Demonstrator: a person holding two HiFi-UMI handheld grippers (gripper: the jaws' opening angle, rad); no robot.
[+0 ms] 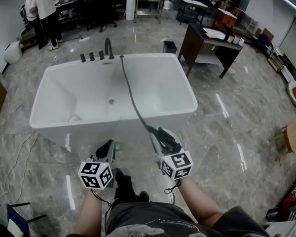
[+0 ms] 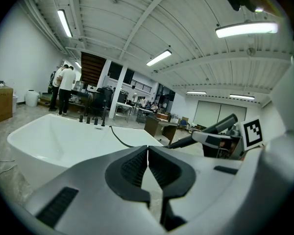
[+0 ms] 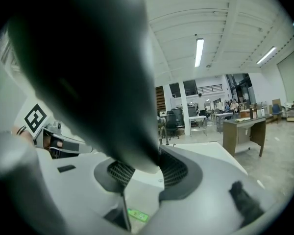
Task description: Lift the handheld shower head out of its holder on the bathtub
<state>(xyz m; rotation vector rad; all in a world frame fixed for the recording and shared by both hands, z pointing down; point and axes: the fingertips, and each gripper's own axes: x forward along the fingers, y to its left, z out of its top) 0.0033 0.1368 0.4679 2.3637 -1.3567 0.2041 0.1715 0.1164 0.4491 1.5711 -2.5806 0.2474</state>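
R gripper (image 1: 158, 134) nearest: jaws part-open, clamped on shower head (image 1: 166, 139), held just outside tub (image 1: 187, 90) near rim. L gripper (image 1: 107, 150) at its 9 o'clock, jaws together, empty. Hose (image 1: 131, 95) runs toward 12 across tub to far rim by taps (image 1: 92, 57).

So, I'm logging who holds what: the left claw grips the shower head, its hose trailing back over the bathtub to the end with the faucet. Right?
No: the right claw grips the shower head, as the right gripper view shows; the left claw is shut, empty. The hose does trail back over the bathtub to the end with the faucet.
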